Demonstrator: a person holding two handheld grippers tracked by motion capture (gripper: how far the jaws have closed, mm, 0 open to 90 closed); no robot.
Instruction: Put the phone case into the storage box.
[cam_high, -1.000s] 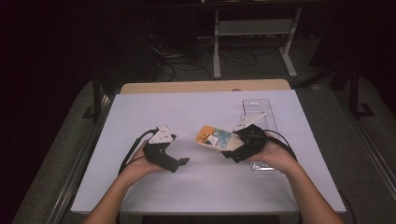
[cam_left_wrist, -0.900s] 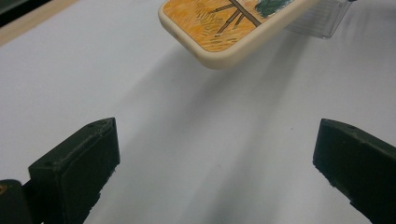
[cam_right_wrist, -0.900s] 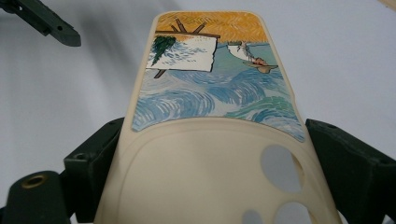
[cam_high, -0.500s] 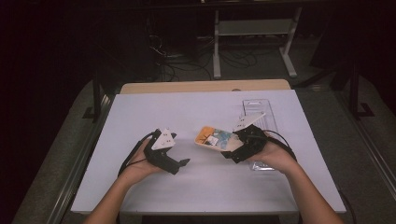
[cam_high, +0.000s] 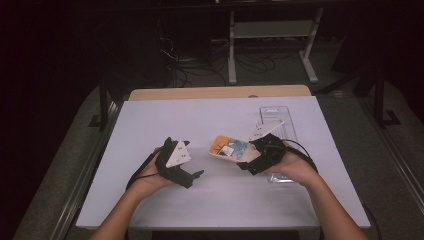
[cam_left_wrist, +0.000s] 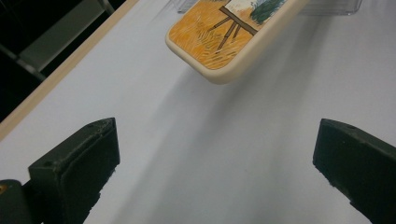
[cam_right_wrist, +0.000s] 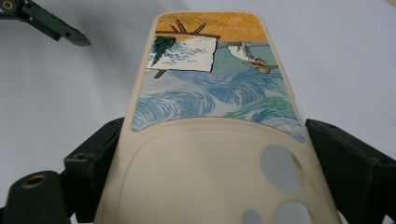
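Left tongs (cam_high: 192, 176): held in the person's left hand (cam_high: 150, 176) above the white table (cam_high: 165, 120), left of centre and toward the near edge, pointing right. Jaws spread wide; in the left gripper view the two black jaws stand far apart at the bottom corners with bare table between them. Nothing gripped, nothing touched. Phone case (cam_high: 231, 149): cream-rimmed, painted with an orange field, an easel and blue waves. It sits just right of the table's centre, raised off the surface and tilted, its free end pointing toward the left tongs but apart from them. In the left gripper view its orange end (cam_left_wrist: 224, 37) hangs ahead of and above the open jaws, casting a soft shadow on the table. Right tongs (cam_high: 248, 161): held in the person's right hand (cam_high: 295, 167), right of centre toward the near edge, pointing left. Jaws clamped on the case; in the right gripper view one jaw presses each long side of the case near its camera-cutout end (cam_right_wrist: 280, 168). Clear plastic tray (cam_high: 278, 120): lies flat along the right edge of the table, behind and partly under the right hand.
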